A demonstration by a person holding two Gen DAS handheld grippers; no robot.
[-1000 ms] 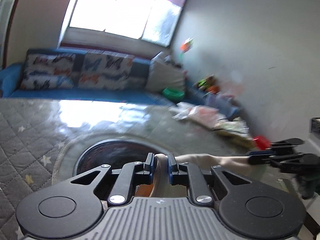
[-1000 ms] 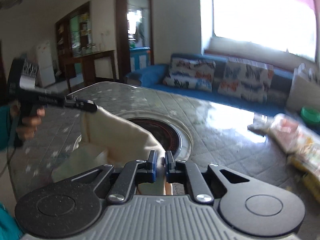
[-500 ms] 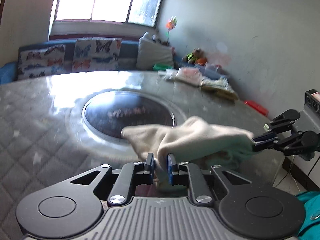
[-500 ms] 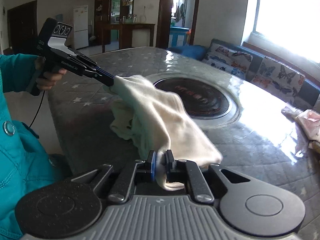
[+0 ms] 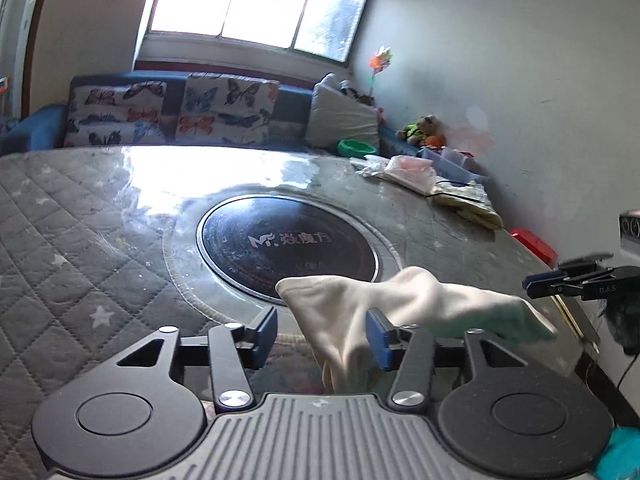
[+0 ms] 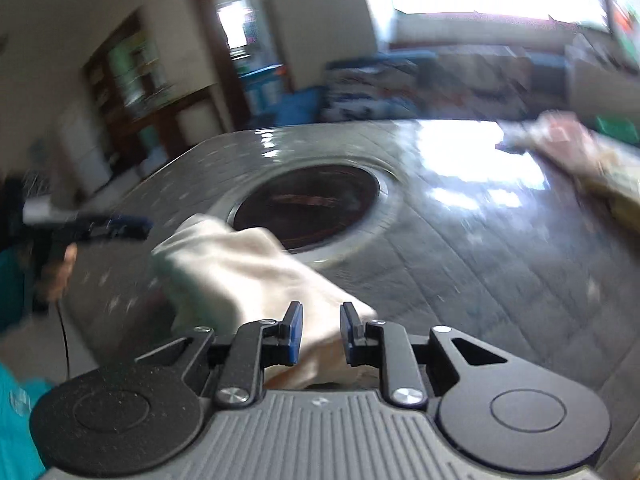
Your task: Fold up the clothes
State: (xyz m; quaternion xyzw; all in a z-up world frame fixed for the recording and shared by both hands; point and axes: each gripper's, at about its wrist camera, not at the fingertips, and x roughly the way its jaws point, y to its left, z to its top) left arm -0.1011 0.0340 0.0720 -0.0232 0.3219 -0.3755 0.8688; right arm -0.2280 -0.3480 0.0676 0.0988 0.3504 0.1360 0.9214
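A cream garment [image 5: 404, 304] lies bunched on the near edge of the grey quilted table [image 5: 80, 240]. My left gripper [image 5: 322, 332] is open, its jaws spread wide around the garment's near end. My right gripper [image 6: 320, 332] is open too, with the same cloth [image 6: 240, 272] lying between and ahead of its pads; this view is blurred. Each gripper shows in the other's view: the right one [image 5: 560, 280] just off the cloth's right end, the left one [image 6: 108, 228] just left of the cloth.
A round black cooktop [image 5: 288, 248] is set in the table's middle, just beyond the garment. Plastic bags and packets [image 5: 432, 180] lie at the far right, with a red box [image 5: 534, 242] on the right edge. A blue sofa with butterfly cushions [image 5: 172, 112] stands behind.
Both grippers were shut on the garment and held it up; now both have opened and let it go. The cloth has dropped onto the table's near edge.
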